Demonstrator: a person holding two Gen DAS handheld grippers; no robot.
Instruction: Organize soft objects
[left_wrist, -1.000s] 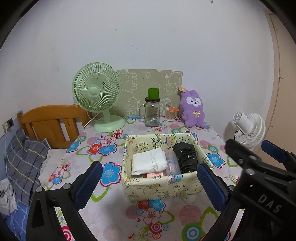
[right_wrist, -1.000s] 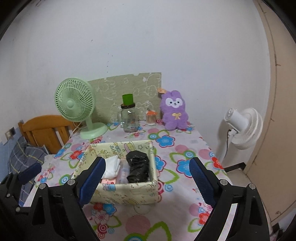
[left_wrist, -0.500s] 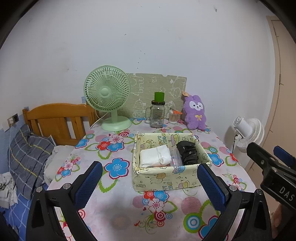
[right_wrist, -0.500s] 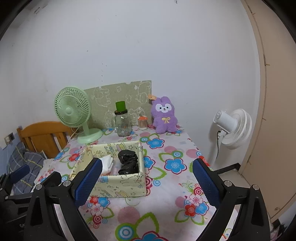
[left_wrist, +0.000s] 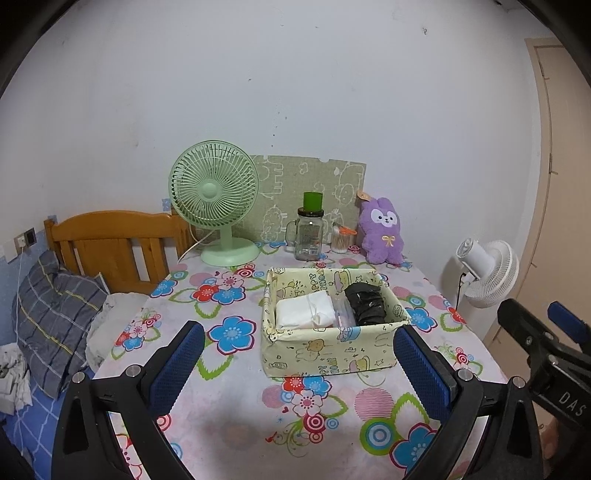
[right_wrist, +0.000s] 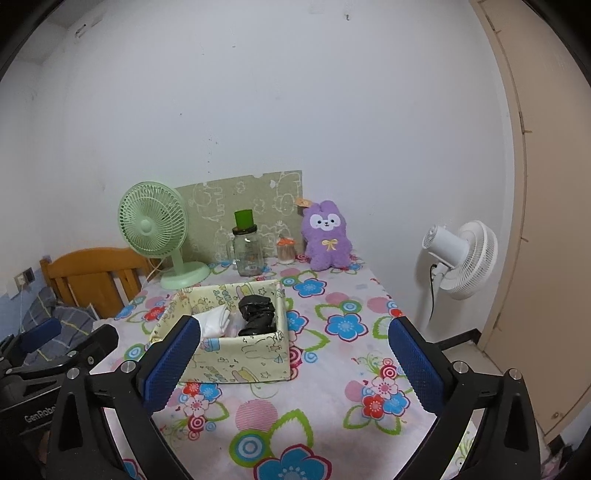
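A yellow cartoon-print fabric box (left_wrist: 332, 354) (right_wrist: 236, 365) stands on the floral tablecloth. Inside it lie a folded white cloth (left_wrist: 304, 314) (right_wrist: 214, 321), a clear packet between, and a rolled black item (left_wrist: 365, 304) (right_wrist: 258, 314). A purple plush bunny (left_wrist: 382, 230) (right_wrist: 327, 236) sits upright at the table's back. My left gripper (left_wrist: 299, 373) is open and empty, held back from the box. My right gripper (right_wrist: 291, 365) is open and empty, to the right of the left one.
A green desk fan (left_wrist: 216, 195), a glass jar with a green cup on top (left_wrist: 310, 236), a small toothpick jar (left_wrist: 340, 240) and a green board line the back wall. A white fan (right_wrist: 461, 258) stands right of the table. A wooden headboard (left_wrist: 110, 243) and a pillow lie left.
Both grippers have pulled back and up from the box, which now looks smaller and farther. Both stay open and empty.
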